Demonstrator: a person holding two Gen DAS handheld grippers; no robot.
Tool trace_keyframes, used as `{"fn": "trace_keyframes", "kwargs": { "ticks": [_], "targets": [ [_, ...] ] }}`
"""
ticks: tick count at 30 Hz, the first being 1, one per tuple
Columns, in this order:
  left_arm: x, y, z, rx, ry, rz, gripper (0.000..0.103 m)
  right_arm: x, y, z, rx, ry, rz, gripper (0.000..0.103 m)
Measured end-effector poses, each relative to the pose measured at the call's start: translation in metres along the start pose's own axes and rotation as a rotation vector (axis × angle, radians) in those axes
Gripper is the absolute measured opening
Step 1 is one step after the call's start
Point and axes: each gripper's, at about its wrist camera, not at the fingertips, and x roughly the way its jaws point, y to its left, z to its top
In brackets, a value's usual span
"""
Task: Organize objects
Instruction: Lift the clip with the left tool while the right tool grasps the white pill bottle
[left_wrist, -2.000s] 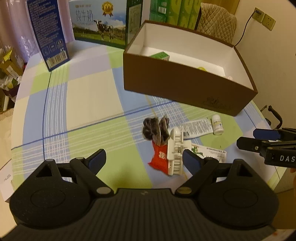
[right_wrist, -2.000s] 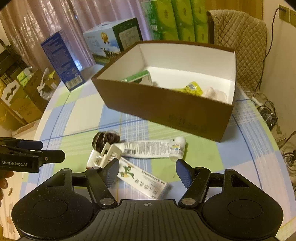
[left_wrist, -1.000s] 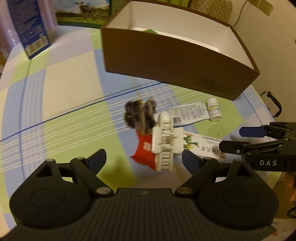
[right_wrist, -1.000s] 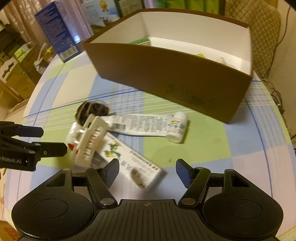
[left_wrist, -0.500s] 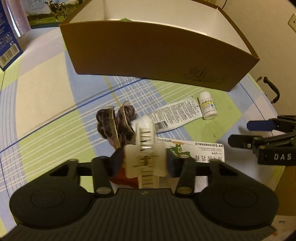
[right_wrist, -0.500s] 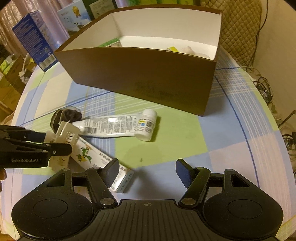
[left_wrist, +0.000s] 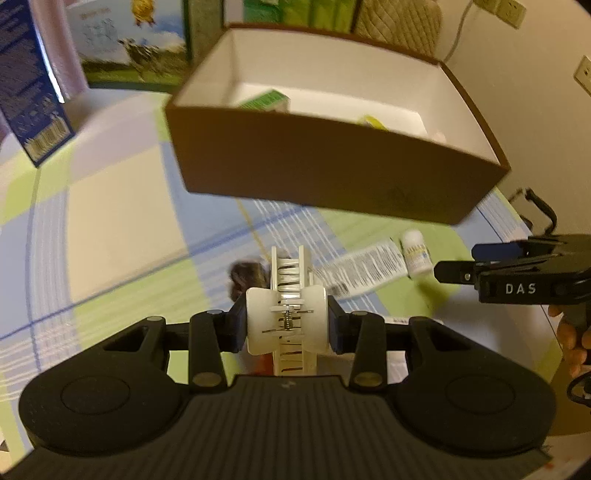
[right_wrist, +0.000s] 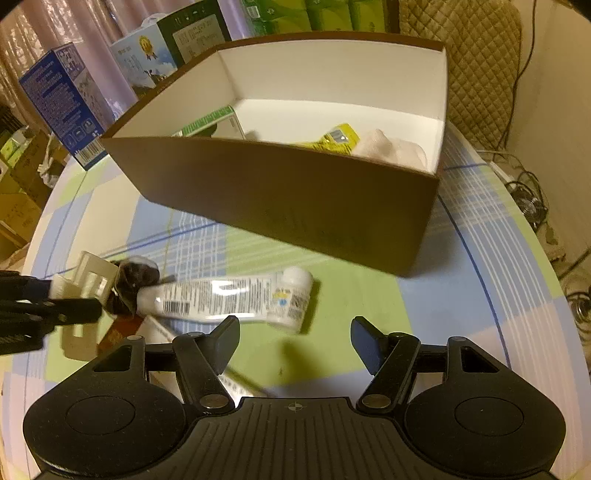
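Observation:
My left gripper (left_wrist: 287, 322) is shut on a white hair claw clip (left_wrist: 287, 314), held upright above the checked tablecloth. Beyond it lie a dark scrunchie (left_wrist: 245, 277), a white tube (left_wrist: 360, 271) and a small white bottle (left_wrist: 415, 253), all in front of the open brown box (left_wrist: 332, 177). My right gripper (right_wrist: 295, 343) is open and empty, low over the table just short of the tube (right_wrist: 218, 299) and bottle (right_wrist: 293, 295). The clip (right_wrist: 92, 280) shows at the far left of the right wrist view, above the scrunchie (right_wrist: 135, 282) and a red packet (right_wrist: 118, 332).
The brown box (right_wrist: 295, 206) holds a green carton (right_wrist: 207, 125), a yellow pack (right_wrist: 336, 138) and a pale cloth (right_wrist: 388, 151). A flat printed carton (right_wrist: 236, 380) lies under my right gripper. A blue carton (left_wrist: 26, 99) and a milk box (left_wrist: 133, 48) stand at the back left.
My left gripper has shut on the clip and lifted it off the red packet. My right gripper has moved closer to the tube and bottle, still open.

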Motion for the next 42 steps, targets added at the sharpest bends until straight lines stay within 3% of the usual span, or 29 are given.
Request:
{"fn": "trace_keyframes", "kwargs": {
  "ticks": [8,18,21,42],
  "targets": [
    [0.003,0.018,0.014,-0.041,0.006,0.062,0.036,0.026,0.001,0.014,0.008,0.023,-0.006,0.04],
    [0.011,0.021,0.02,-0.046,0.017,0.067,0.036,0.05,0.006,0.013,-0.017,0.084,-0.034,0.032],
    [0.012,0.021,0.021,-0.045,0.017,0.066,0.036,0.056,0.007,0.012,-0.026,0.096,-0.044,0.024],
    [0.005,0.017,0.017,-0.037,-0.001,0.063,0.036,0.02,0.004,0.009,-0.03,0.041,-0.026,0.023]
  ]
}}
